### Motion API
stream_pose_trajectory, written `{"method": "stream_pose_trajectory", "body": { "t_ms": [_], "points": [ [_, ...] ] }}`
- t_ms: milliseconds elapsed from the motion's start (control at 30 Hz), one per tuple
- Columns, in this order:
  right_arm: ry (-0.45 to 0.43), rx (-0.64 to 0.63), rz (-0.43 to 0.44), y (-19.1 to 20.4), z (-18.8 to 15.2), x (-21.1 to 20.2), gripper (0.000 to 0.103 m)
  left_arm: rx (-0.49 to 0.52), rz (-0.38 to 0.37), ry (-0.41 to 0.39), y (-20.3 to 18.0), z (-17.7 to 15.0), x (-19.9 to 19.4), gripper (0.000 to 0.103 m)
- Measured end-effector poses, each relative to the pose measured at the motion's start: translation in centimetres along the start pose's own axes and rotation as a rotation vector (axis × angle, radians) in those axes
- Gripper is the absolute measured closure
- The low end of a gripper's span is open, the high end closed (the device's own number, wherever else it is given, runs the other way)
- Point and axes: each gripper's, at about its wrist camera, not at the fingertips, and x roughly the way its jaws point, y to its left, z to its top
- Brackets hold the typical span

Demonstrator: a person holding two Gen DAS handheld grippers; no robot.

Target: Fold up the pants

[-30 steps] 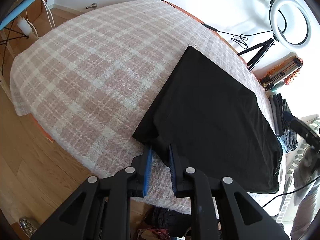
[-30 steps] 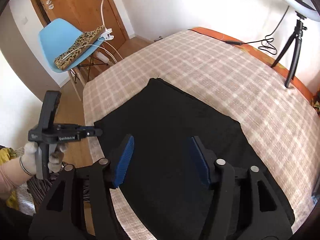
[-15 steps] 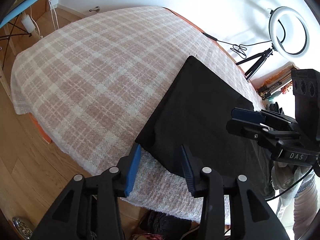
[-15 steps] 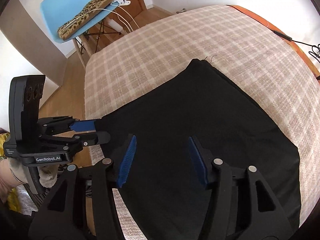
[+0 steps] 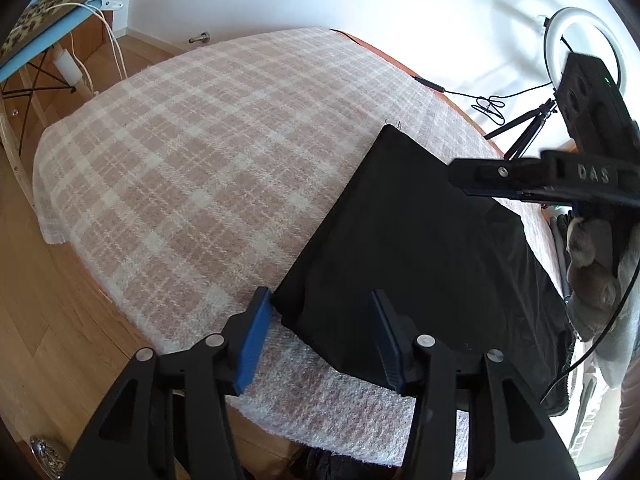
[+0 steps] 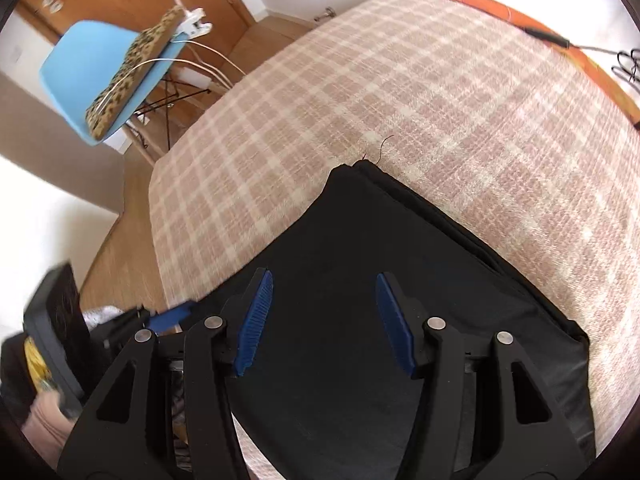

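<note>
The black pants (image 5: pixel 420 232) lie folded into a flat panel on the plaid blanket (image 5: pixel 200 140) of a bed. My left gripper (image 5: pixel 320 296) hovers at their near corner. Its jaws are opening, the corner lies between them, and neither pad touches the cloth. From the right, my right gripper (image 5: pixel 460 178) reaches in over the pants, held by a gloved hand (image 5: pixel 592 276). In the right wrist view the right gripper (image 6: pixel 324 276) stands open above the middle of the pants (image 6: pixel 360 220) with nothing gripped. The left gripper (image 6: pixel 172 316) shows blurred at the lower left.
A blue chair (image 6: pixel 100 64) with a leopard-print cushion stands past the bed's far corner on the wooden floor (image 5: pixel 40 300). A ring light on a tripod (image 5: pixel 576 40) and a black cable (image 5: pixel 488 104) are beyond the bed's far side. The blanket (image 6: pixel 440 80) stretches wide around the pants.
My left gripper let go of the pants' near corner and its jaws spread apart. The right gripper swung in and down over the pants, its jaws slightly narrower.
</note>
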Motion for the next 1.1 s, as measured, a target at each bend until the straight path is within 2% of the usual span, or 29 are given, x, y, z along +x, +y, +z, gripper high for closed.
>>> {"method": "stream_pose_trajectory", "body": {
  "t_ms": [67,133,200,300,533,700,800,867,967,1100],
  "points": [
    [0.025,0.041,0.001,0.2,1.1,1.0,0.046,0.021,-0.018,-0.006,-0.3,0.1,0.1,0.056],
    [0.044,0.081,-0.013,0.3,2.0,2.0,0.046,0.025,-0.035,-0.016,-0.3,0.2,0.1,0.062],
    [0.062,0.12,-0.025,0.5,3.0,3.1,0.046,0.021,-0.055,-0.015,-0.3,0.4,0.2,0.081],
    [0.102,0.14,-0.071,1.1,4.1,4.7,0.046,0.027,-0.102,-0.038,-0.4,0.3,0.0,0.094],
    [0.161,0.056,-0.26,3.9,5.1,6.9,0.046,0.078,-0.178,-0.096,-1.7,0.2,-1.0,0.098],
    [0.193,0.027,-0.308,4.6,5.2,7.4,0.046,0.127,-0.193,-0.105,-2.9,0.0,-1.4,0.099],
    [0.183,0.039,-0.324,4.5,5.0,7.2,0.058,0.139,-0.21,-0.101,-3.1,-0.2,-1.4,0.099],
    [0.17,0.05,-0.329,4.0,4.7,6.8,0.076,0.148,-0.215,-0.107,-3.4,-0.2,-1.7,0.099],
    [0.149,0.078,-0.293,2.1,3.9,5.6,0.094,0.16,-0.22,-0.116,-3.6,-0.2,-2.0,0.099],
    [0.08,0.095,-0.248,0.7,2.4,3.6,0.097,0.167,-0.235,-0.112,-4.0,-0.3,-2.2,0.099]
  ]
}}
